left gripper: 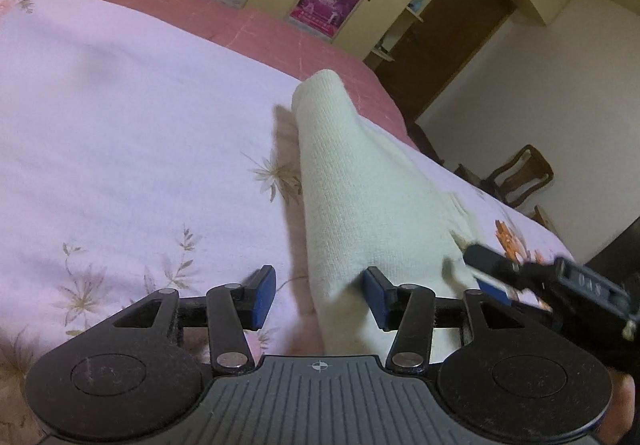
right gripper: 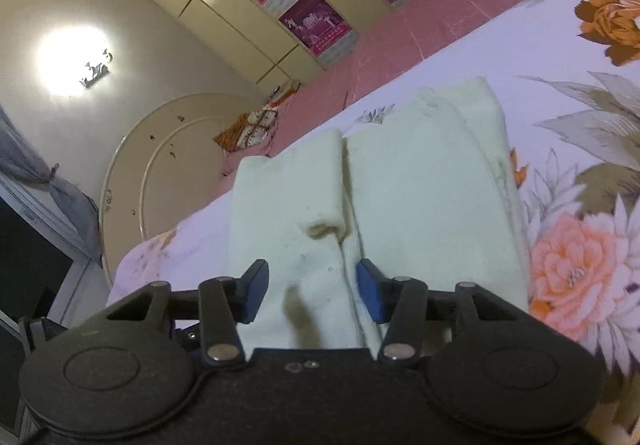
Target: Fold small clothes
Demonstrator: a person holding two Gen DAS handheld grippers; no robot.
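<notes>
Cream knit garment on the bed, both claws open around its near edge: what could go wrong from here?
1. The left claw is open with the cream garment only against its right pad; closing there may pinch a single layer, not the whole fold.
2. The right claw straddles the seam between two folded panels; a grab could pull them apart.
3. The claws sit close together, so they might collide.

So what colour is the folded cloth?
Pale cream, nearly white; the folded cloth shows best in the right wrist view.
</notes>
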